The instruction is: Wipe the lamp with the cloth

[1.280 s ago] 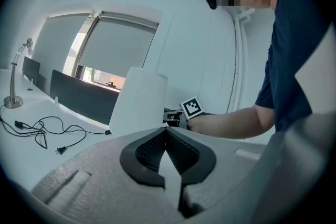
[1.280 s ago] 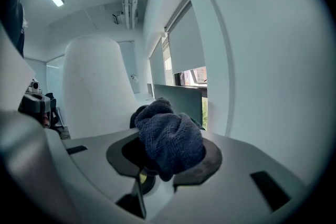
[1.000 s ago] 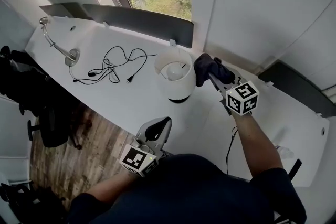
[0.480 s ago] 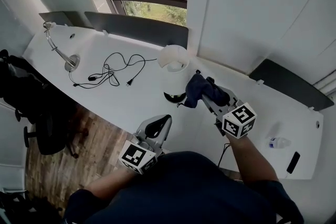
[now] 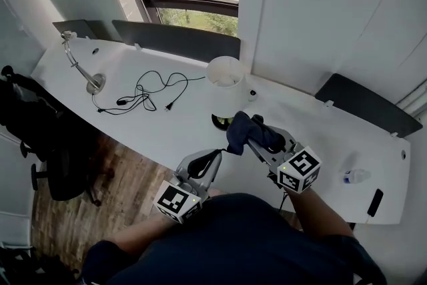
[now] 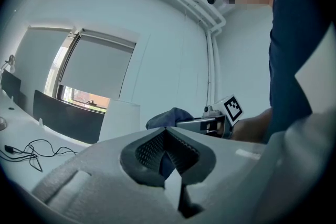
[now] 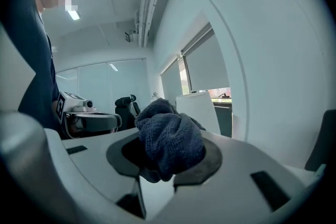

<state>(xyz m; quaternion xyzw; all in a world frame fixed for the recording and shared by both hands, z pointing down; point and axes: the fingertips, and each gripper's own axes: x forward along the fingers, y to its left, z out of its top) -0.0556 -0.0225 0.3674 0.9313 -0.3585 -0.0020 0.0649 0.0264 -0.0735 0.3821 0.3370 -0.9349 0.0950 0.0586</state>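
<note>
The long white surface (image 5: 333, 137) carries the white lamp with a cylindrical shade (image 5: 224, 80) midway along, toward its far edge. The lamp stands upright, long axis vertical, the shade's open top facing up. The right gripper (image 5: 253, 138), fingers pinching the bunched dark-blue cloth (image 5: 240, 130), holds it just on the near side of the lamp's base, probably poised to wipe. The left gripper (image 5: 211, 159) waits nearer, fingers pressed together, empty.
</note>
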